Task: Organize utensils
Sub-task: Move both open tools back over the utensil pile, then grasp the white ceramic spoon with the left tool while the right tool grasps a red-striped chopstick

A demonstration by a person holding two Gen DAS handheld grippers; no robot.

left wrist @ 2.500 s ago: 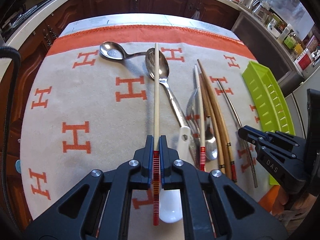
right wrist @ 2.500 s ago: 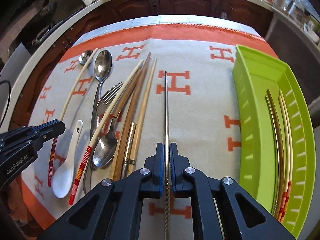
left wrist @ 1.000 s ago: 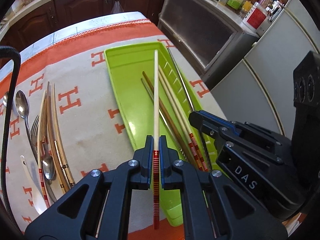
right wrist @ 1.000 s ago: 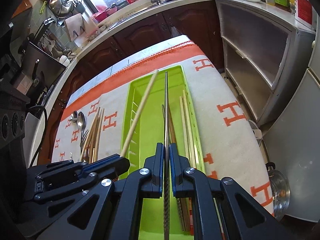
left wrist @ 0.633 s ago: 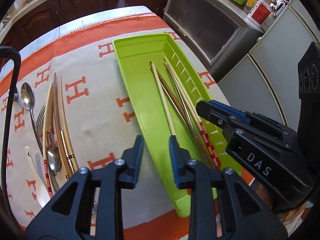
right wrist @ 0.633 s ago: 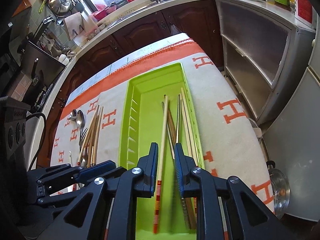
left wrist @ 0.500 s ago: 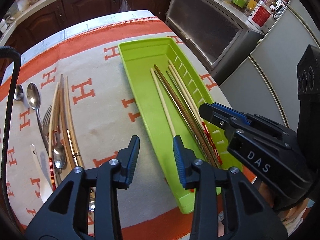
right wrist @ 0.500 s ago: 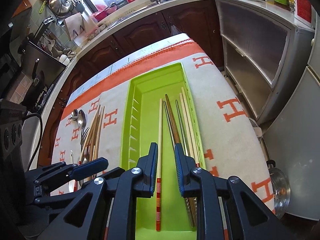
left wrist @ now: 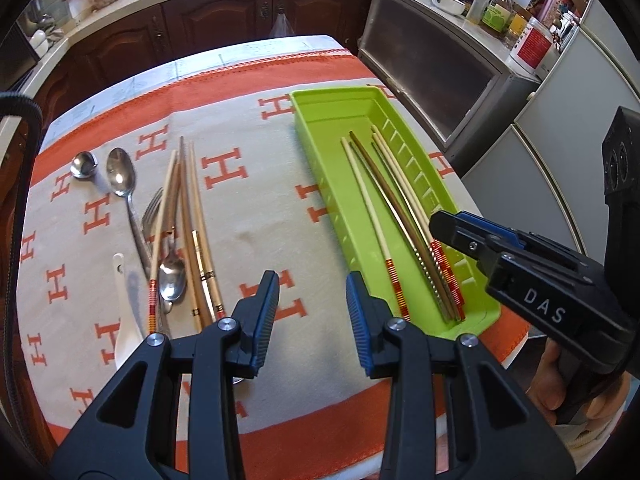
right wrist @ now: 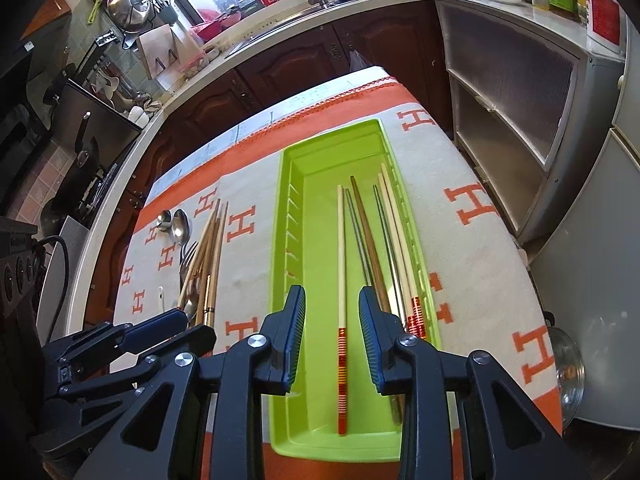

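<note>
Two grippers, both w/ jaws apart, nothing held: left gripper hovering over the cloth just left of the tray; right gripper hovering over the tray's near end.

Tray contents: approx. six chopsticks lying lengthwise. One pale stick w/ red-banded end sitting apart toward the middle; the rest (brown, metal, pale w/ red bands) bunching along the right wall.

Still lying loose on the cloth, well apart from the tray: a bundle of wooden chopsticks, one red-banded stick, fork, two metal spoons, a small ladle-type spoon, white ceramic spoon. Several are overlapping; exact stacking order hard to tell.

Step in hand, by my reading: between picks, w/ chopstick sorting roughly half done.

Next move probably calling for: both grippers going to the loose pile, taking one stick each near its handle end. The overlap w/ fork and spoon is making a clean single grasp tricky, so the top-lying sticks look the safer first picks.
</note>
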